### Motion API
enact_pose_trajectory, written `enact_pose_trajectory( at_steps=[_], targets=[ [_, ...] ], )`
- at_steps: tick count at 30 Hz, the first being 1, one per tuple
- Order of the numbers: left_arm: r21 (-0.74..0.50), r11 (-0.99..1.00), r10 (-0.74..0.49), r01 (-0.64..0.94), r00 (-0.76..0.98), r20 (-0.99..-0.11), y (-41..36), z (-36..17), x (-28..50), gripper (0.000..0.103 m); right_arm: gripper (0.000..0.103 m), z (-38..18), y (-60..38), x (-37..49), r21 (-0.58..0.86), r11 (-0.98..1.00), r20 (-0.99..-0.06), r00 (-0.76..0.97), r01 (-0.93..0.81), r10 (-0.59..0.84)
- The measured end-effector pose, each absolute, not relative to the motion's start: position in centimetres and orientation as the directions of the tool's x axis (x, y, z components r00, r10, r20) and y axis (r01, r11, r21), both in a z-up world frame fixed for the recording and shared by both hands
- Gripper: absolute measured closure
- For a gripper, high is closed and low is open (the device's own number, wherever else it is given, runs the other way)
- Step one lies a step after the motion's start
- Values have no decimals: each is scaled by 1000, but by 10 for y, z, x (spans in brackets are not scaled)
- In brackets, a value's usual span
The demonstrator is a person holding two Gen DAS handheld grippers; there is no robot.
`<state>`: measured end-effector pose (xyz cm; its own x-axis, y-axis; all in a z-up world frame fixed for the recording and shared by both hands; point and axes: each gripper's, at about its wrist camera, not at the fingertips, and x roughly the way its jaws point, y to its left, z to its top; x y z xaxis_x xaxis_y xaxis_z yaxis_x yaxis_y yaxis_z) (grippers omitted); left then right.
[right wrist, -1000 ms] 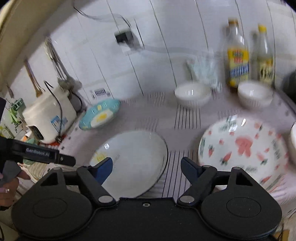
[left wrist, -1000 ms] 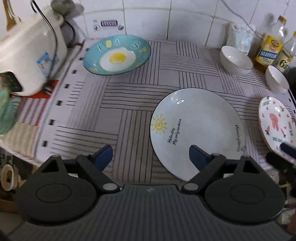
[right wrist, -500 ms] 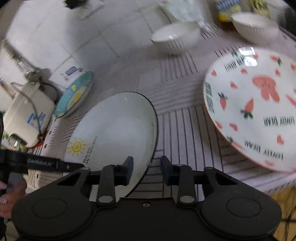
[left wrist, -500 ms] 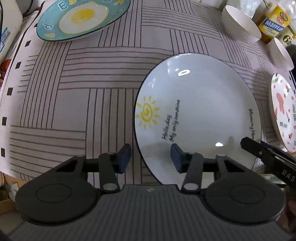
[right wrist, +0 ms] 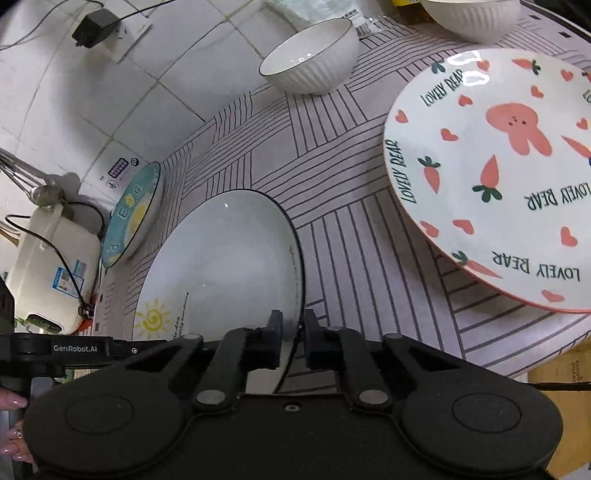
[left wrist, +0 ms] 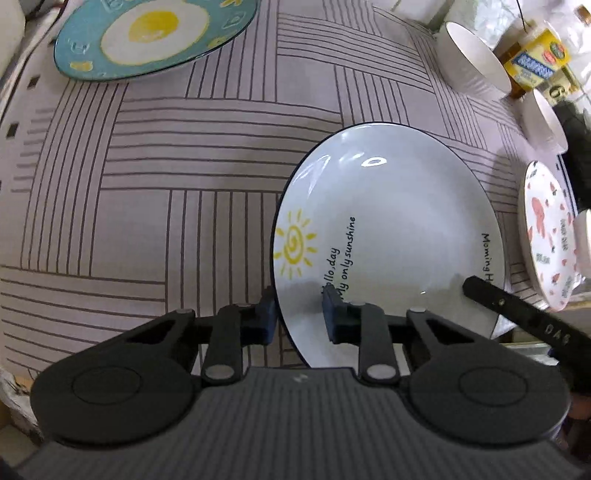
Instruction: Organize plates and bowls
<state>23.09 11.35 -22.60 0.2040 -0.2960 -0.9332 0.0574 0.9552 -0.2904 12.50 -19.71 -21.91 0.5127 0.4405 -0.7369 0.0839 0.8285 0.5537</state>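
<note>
Both grippers had closed in on the near rim of the white sun plate.

My left gripper (left wrist: 297,317) had just been closing, its blue pads astride the near-left rim of the round white ceramic plate with the yellow sun drawing and dark edge (left wrist: 399,221); a sliver of gap showed, so I could not tell whether they pressed yet. My right gripper (right wrist: 291,341) had narrowed to a pinch on the near-right rim of that plate (right wrist: 221,258). The plate lay flat on the striped cloth (left wrist: 147,206), straight ahead of both. From the left I saw the teal fried-egg plate (left wrist: 155,33) far ahead; from the right, the bunny-and-carrot plate (right wrist: 509,173) ahead to my right, and a ribbed white bowl (right wrist: 310,62) beyond.
</note>
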Motion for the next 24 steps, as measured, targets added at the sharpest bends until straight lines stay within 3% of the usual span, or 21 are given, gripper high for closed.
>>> enact_pose_trajectory(
  at_steps=[6,11,24],
  targets=[
    [-339,928,-367,153,237,-899,123,-206,249,80,85,-196,-187,122,497,867,-725,549,1,416],
    [-292,920,-366,262,310,-877,115,-182,264,80,83,-183,-189,132,498,867,-690,595,-21,411],
    [-270,924,-348,270,308,-885,108,-175,324,80,82,-176,-191,191,470,879,-668,620,-76,411]
  ],
)
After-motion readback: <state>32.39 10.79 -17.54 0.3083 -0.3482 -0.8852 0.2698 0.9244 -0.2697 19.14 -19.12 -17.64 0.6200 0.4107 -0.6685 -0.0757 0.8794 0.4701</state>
